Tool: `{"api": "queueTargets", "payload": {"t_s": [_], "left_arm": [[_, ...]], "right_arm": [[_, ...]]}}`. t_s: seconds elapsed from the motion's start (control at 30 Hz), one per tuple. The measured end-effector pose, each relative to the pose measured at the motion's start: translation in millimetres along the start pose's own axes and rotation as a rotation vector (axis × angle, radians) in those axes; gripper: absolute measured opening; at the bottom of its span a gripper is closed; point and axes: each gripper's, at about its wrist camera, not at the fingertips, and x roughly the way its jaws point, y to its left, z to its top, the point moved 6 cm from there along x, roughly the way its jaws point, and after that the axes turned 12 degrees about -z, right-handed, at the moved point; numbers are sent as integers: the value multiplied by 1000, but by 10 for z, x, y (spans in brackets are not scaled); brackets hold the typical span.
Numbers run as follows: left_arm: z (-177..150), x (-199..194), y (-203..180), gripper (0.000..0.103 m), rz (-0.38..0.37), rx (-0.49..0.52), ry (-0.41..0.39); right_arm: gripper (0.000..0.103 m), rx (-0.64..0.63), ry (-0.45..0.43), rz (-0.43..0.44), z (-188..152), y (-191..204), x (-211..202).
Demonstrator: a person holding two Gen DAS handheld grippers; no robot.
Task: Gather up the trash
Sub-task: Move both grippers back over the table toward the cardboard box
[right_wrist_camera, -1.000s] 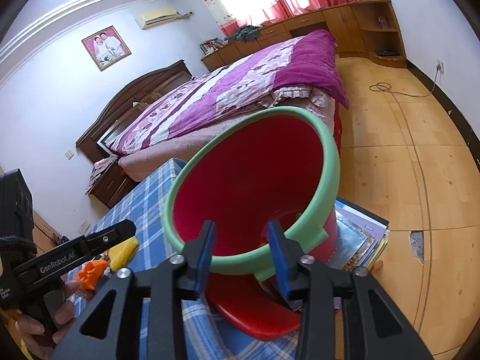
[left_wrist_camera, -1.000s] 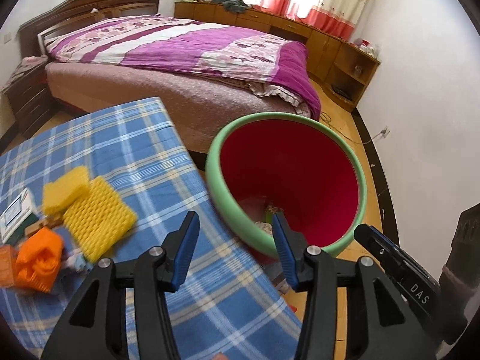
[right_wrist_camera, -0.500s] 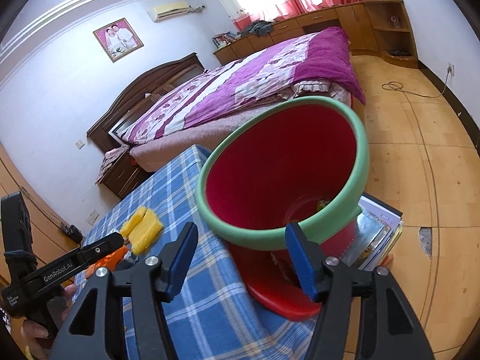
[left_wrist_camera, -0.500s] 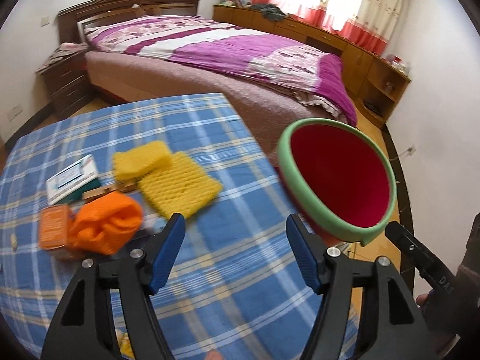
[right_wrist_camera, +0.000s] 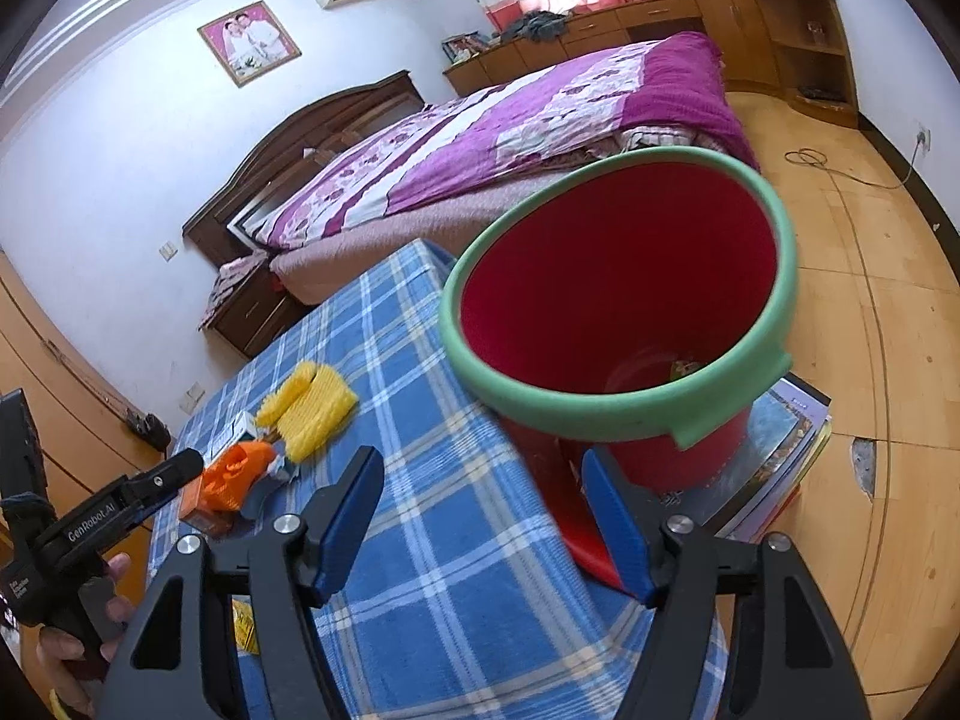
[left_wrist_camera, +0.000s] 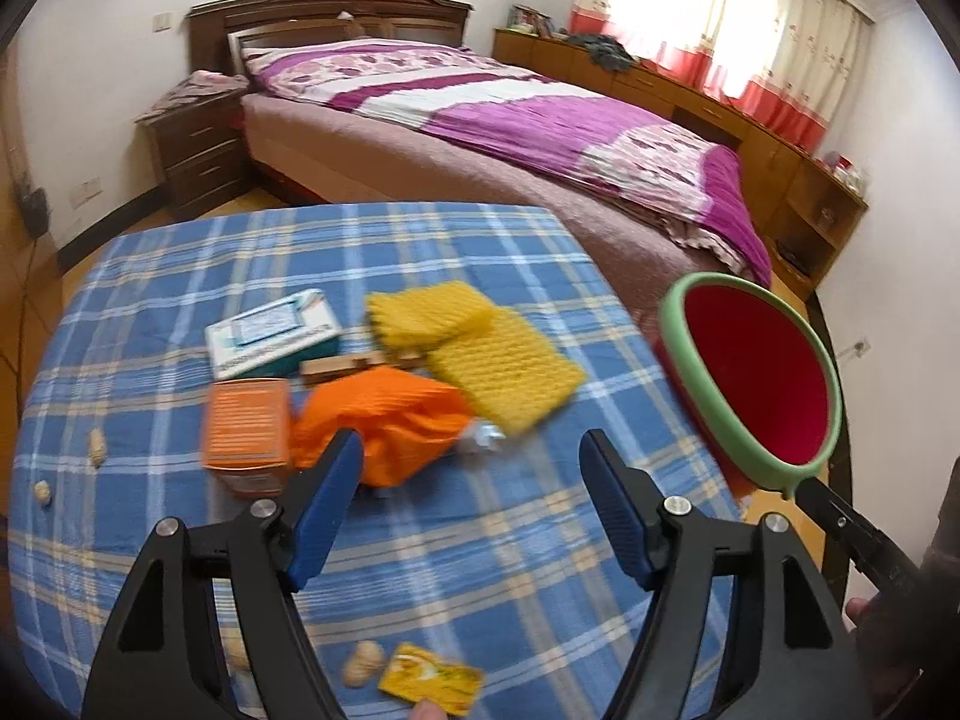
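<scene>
Both grippers (left_wrist_camera: 468, 504) (right_wrist_camera: 483, 519) newly wider, empty; two yellow foam nets (left_wrist_camera: 474, 342); one bin (right_wrist_camera: 624, 324)

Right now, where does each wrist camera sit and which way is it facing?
Left wrist: on the left gripper, jaws opening and empty, looking down over the plaid table at the orange foam net; the right gripper's tip shows at right.
Right wrist: on the right gripper, jaws opening and empty, facing the red bin; a hand holding the left gripper shows at left.
Shared: table, bin, orange net, yellow foam net, bed.
</scene>
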Motion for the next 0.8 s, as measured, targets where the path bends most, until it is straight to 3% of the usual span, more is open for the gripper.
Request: {"api": "queueTargets", "payload": {"t_s": [0.43, 0.8], "left_arm": [[18, -125, 780, 74, 154, -101, -64], [-83, 103, 1141, 74, 168, -175, -33]], "right_arm": [[75, -56, 30, -11, -105, 322, 99], [75, -91, 56, -36, -151, 489, 195]]}}
